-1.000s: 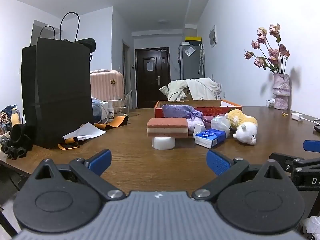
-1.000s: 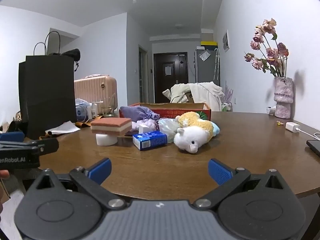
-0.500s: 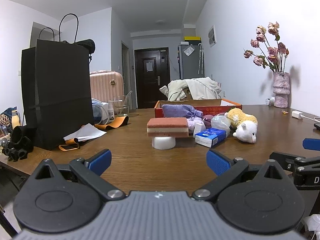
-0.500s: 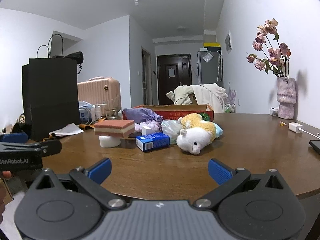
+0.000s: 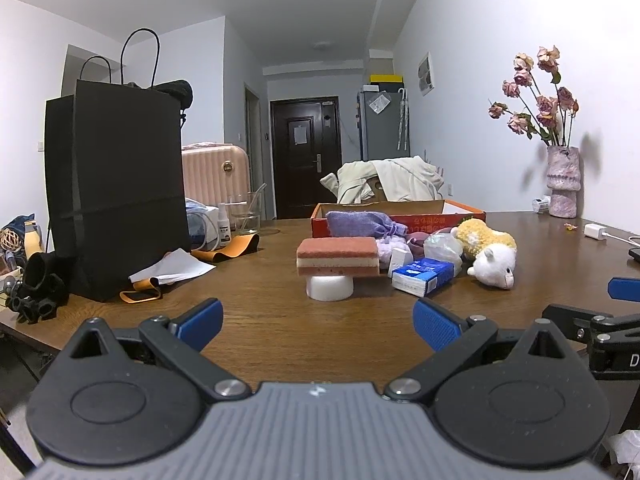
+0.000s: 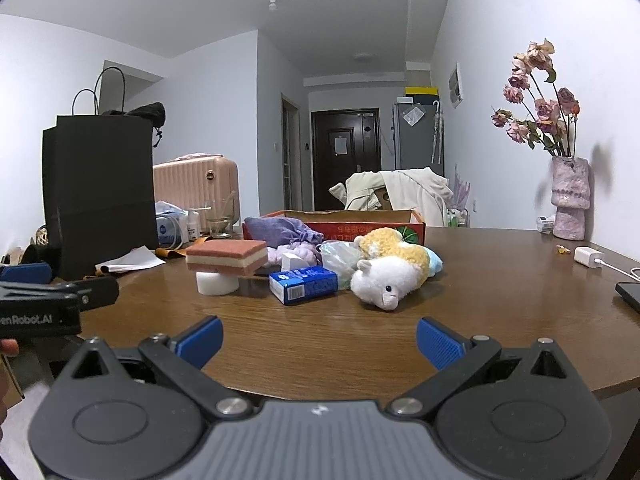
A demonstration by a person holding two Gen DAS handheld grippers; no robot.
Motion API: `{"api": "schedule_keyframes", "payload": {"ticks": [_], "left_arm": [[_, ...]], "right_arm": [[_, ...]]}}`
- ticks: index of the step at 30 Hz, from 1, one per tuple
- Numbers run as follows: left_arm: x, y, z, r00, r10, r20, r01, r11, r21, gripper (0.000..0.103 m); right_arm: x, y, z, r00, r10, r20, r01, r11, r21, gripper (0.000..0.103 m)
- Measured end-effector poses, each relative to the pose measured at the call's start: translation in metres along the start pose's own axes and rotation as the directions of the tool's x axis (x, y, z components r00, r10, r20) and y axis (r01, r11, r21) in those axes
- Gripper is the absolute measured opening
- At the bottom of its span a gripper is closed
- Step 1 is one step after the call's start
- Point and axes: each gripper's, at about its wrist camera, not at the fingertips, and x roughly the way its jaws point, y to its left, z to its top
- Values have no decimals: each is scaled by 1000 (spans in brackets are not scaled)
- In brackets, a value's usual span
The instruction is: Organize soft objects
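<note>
Over on the left we hold our left gripper [image 5: 318,322] low at the near edge of the table [image 5: 280,320], jaws spread wide, nothing between them. Ahead of it the sponge [image 5: 338,257] perches on a small white cylinder [image 5: 329,288], overhanging it on both sides, so a clumsy nudge could tip it off. Moving right, the blue tissue pack [image 6: 303,285] lies just beside a crinkled plastic bag [image 6: 338,256], and the plush sheep [image 6: 390,276] sprawls against the bag, with a purple pouch [image 6: 282,230] draped over the rim of the red box [image 6: 376,230] behind. On the right, our right gripper [image 6: 319,340] is equally wide open and empty, well short of the pile. Everything is packed so tight that grabbing the sheep may drag the bag along. The two grippers sit close together, and reaching in together risks a clash.
</note>
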Motion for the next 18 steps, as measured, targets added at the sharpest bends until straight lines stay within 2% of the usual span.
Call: {"api": "schedule_keyframes", "payload": {"ticks": [18], "left_arm": [[-2, -3, 0, 1000, -8, 7, 7, 1000, 8, 103]], "right_arm": [[-4, -2, -1, 1000, -13, 8, 13, 1000, 4, 103]]}}
